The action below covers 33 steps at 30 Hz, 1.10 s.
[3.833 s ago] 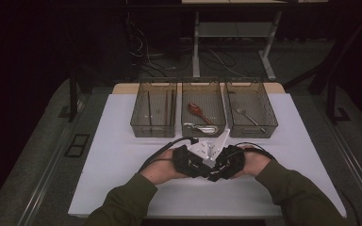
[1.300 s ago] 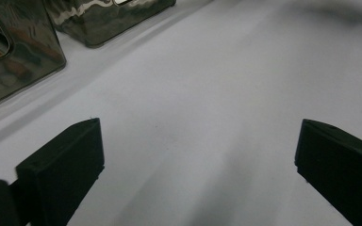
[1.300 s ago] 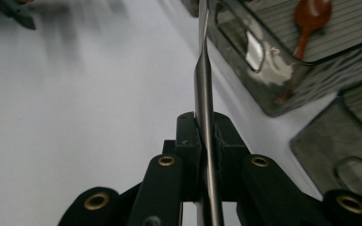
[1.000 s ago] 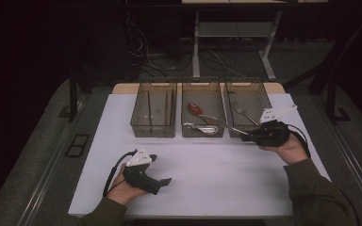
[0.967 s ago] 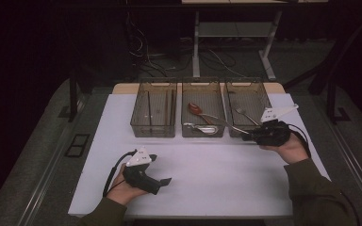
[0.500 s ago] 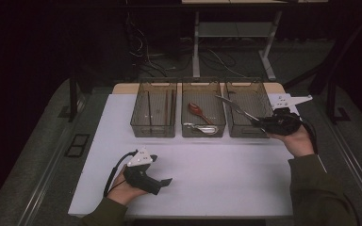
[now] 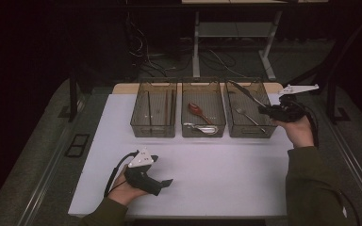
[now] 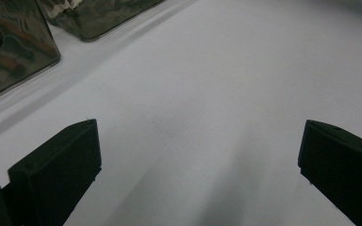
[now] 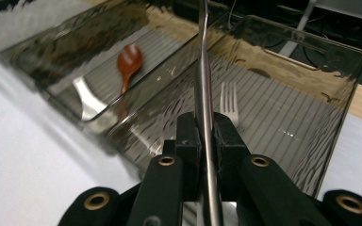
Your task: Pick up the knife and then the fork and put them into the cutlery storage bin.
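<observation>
Silver utensil (image 9: 202, 94), long and thin, is clamped between the closed jaws of the right gripper (image 9: 206, 141) and sticks out ahead of them. In the right gripper view it runs up the middle of the picture as a narrow metal bar, its far end cut off by the top edge, so what kind of utensil it is cannot be told there. The high view shows the same utensil (image 7: 246, 92) as a slim dark rod slanting up and away from the right gripper (image 7: 267, 110), above the right bin (image 7: 264, 133) of three clear bins set in a row at the far side of the white tabletop (image 7: 226, 169).

Inside that right bin a fork (image 9: 229, 104) lies on the ribbed floor; the right gripper view shows its tines clearly, while the high view gives a small pale shape (image 7: 245, 115). The middle bin (image 7: 203, 133) holds a red spoon (image 9: 128, 62) and a shiny metal utensil (image 7: 201, 127). The left bin (image 7: 152, 133) stands beside it.

The left gripper (image 7: 166, 181) rests in the person's left hand (image 7: 122, 190) near the front edge of the tabletop, well apart from the bins. The left gripper view shows its two black jaws standing wide open with bare tabletop between them, holding nothing, and two bin corners at the top left.
</observation>
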Tool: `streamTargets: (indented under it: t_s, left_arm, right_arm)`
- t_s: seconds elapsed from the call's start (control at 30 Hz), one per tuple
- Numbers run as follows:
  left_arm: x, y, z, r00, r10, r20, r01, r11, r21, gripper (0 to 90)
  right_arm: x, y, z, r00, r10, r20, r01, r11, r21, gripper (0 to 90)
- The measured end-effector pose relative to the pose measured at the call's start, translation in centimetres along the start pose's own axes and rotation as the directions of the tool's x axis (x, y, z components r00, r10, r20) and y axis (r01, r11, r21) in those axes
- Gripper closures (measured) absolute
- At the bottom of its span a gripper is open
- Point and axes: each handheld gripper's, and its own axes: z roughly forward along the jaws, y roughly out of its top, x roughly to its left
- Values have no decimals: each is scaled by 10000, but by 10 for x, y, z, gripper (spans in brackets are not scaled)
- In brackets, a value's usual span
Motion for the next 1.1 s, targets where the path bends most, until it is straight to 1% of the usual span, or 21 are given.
streamTargets:
  t_s: [0.1, 0.17, 0.27, 0.4, 0.43, 0.5, 0.6, 0.77, 0.83, 0.9, 1.0, 1.1]
  left_arm:
    - [0, 0, 0, 10000, 66, -25, -66, 10000, -18, 0]
    - [0, 0, -1, 9999, 112, -37, -112, 9999, -44, 0]
    - [-1, 1, -1, 9999, 117, -48, -118, 9999, -62, 0]
    - [-1, 1, 0, 9999, 114, -62, -114, 9999, -87, 0]
    - [-1, 1, 0, 9999, 118, -63, -119, 9999, -70, 0]
    - [-1, 1, 0, 9999, 109, -57, -109, 9999, -86, 0]
    - [-2, 1, 0, 9999, 115, -30, -115, 9999, -97, 0]
    - [-2, 0, 2, 9999, 153, 21, -153, 9999, 21, 0]
    - [-3, 1, 2, 9998, 180, 30, -180, 9998, 59, 0]
    - [-3, 1, 2, 9998, 210, 54, -210, 9997, 112, 0]
    - [-3, 0, 3, 9998, 181, 82, -182, 9998, 121, 0]
    - [-3, 0, 3, 9998, 187, 117, -188, 9997, 160, 0]
  right_arm:
    - [-4, 4, 7, 9993, 7, 379, -19, 9995, 300, 828]
    - [-9, 5, 12, 9989, 53, 468, -72, 9992, 403, 828]
    - [-16, 7, 22, 9965, 230, 800, -285, 9973, 680, 828]
    - [-27, 8, 36, 9936, 588, 966, -679, 9933, 936, 829]
    - [-29, 8, 39, 9931, 516, 1050, -625, 9927, 1034, 828]
    - [-33, 8, 46, 9922, 542, 1119, -686, 9893, 1291, 828]
    - [-37, 7, 56, 9909, 607, 1204, -805, 9826, 1672, 828]
    - [-38, 3, 71, 9902, 416, 1334, -719, 9705, 2303, 827]
    - [-38, 1, 76, 9898, 447, 1353, -781, 9644, 2528, 827]
    - [-37, 1, 80, 9882, 457, 1464, -857, 9562, 2799, 826]
    - [-35, 1, 85, 9869, 278, 1590, -768, 9473, 3109, 823]
    - [-34, 0, 89, 9866, 167, 1626, -701, 9420, 3282, 820]
